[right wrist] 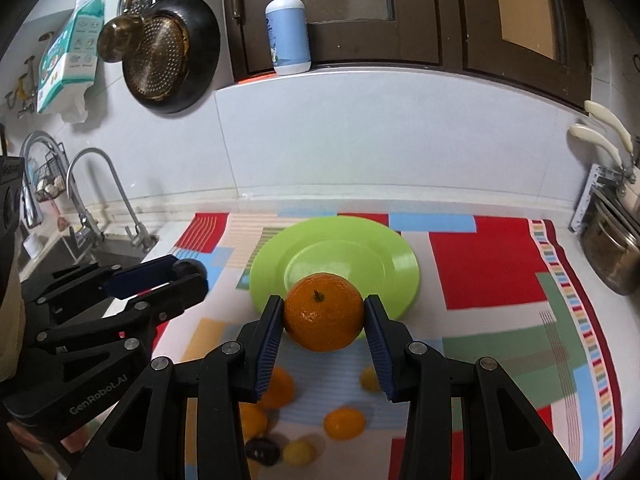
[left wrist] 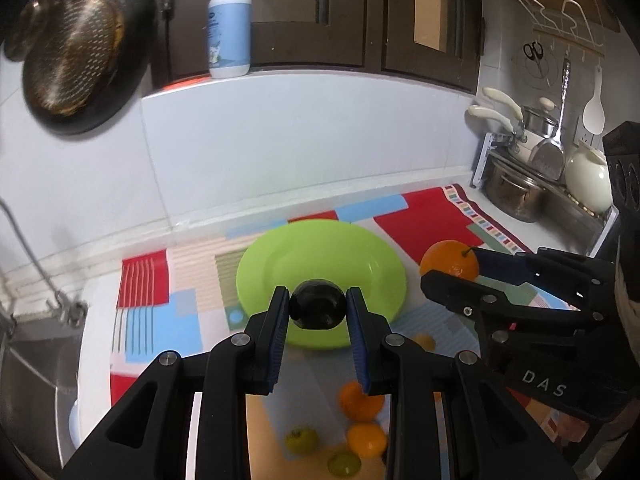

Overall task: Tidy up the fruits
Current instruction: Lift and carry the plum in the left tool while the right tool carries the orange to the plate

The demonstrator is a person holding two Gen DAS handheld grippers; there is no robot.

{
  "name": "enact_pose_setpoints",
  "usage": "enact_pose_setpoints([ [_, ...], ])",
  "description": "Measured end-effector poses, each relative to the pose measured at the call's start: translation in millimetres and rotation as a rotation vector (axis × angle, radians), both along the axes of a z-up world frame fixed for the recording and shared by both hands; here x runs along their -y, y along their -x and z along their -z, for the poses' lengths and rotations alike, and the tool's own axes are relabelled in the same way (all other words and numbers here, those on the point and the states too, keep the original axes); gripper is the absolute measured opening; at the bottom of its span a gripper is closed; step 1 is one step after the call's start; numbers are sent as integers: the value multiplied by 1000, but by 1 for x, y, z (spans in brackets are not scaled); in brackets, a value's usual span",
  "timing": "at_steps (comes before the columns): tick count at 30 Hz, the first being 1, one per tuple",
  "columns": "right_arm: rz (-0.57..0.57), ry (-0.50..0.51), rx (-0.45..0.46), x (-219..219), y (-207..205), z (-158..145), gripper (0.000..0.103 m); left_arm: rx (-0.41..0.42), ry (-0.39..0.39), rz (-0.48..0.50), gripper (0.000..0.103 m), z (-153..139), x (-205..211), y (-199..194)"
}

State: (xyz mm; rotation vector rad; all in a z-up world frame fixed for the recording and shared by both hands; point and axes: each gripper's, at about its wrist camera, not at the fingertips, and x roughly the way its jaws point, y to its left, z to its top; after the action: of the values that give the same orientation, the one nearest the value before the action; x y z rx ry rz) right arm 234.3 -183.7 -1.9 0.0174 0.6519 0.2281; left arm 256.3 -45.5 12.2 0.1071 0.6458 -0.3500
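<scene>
Carry step: left tongs [left wrist: 318,306] clamped on dark plum [left wrist: 318,305], right tongs [right wrist: 324,312] clamped on orange [right wrist: 324,312], both above the surface near green plate [right wrist: 400,260]; next, lower and release onto plate

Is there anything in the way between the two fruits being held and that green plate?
Nothing visible. The left gripper holds the dark fruit and the right gripper holds the orange, both just short of the green plate, which looks bare. The loose fruit lies nearer the cameras.
</scene>
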Motion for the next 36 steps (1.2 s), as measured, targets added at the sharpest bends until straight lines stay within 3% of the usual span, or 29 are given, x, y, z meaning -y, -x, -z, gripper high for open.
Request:
enact_pose_setpoints([
  [13, -9, 49, -6, 2, -70, -6, 42, -18, -27, 44, 29, 7, 6, -64],
  [25, -37, 80, -112, 4, -144, 32, 42, -103, -49, 79, 29, 42, 13, -132],
  [36, -52, 91, -196, 7, -182, 69, 42, -188, -71, 105, 29, 86, 26, -172],
])
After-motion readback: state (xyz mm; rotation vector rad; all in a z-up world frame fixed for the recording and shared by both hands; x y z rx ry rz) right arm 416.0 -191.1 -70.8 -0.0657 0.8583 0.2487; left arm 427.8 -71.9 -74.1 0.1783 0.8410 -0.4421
